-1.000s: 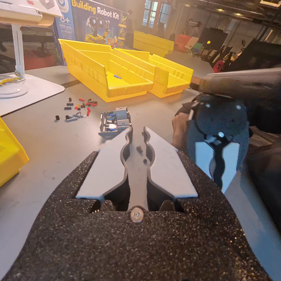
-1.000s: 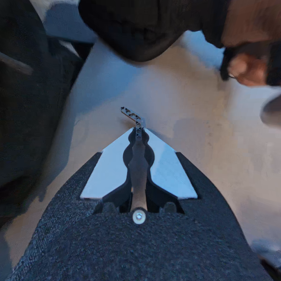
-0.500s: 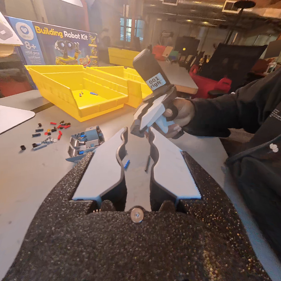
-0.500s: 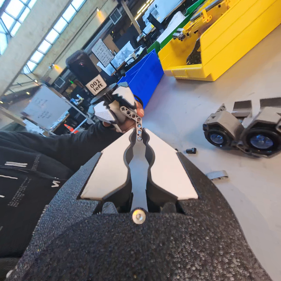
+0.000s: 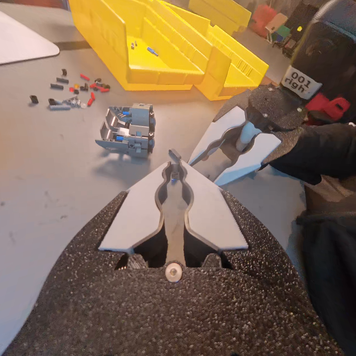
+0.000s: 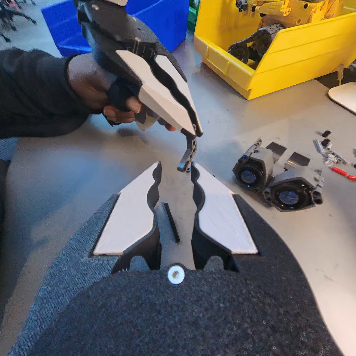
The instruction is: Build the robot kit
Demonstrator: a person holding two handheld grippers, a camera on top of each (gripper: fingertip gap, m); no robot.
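**Bent beam handed across – left tongs closed, right tongs parted**

Left tongs (image 6: 196, 133): held in a bare hand (image 6: 100, 96) with a dark sleeve, tilted downward over the grey surface (image 6: 240, 123); tips pinched on the top end of a dark grey bent beam (image 6: 189, 152). In the left wrist view the same tongs (image 5: 174, 167) clamp the beam (image 5: 175, 155) with its free end poking past the tips.

Right tongs (image 6: 175, 166): fingers spread wide, holding nothing, tips just beside the beam's lower end. Seen from the left wrist view they (image 5: 202, 171) angle down toward the surface, close beside the left tips.

Change: half a second ago the right tongs gripped this beam and the left stood open – the hold has now swapped.

Beam: long axis near vertical, upper arm in the left tips, lower arm kinked toward the right tongs, clear of the surface.

Nearby: black axle (image 6: 172, 222) lying on the surface between the right fingers; grey two-lens block assembly (image 6: 277, 185); loose small parts (image 5: 75, 92); yellow bins (image 5: 154, 48).
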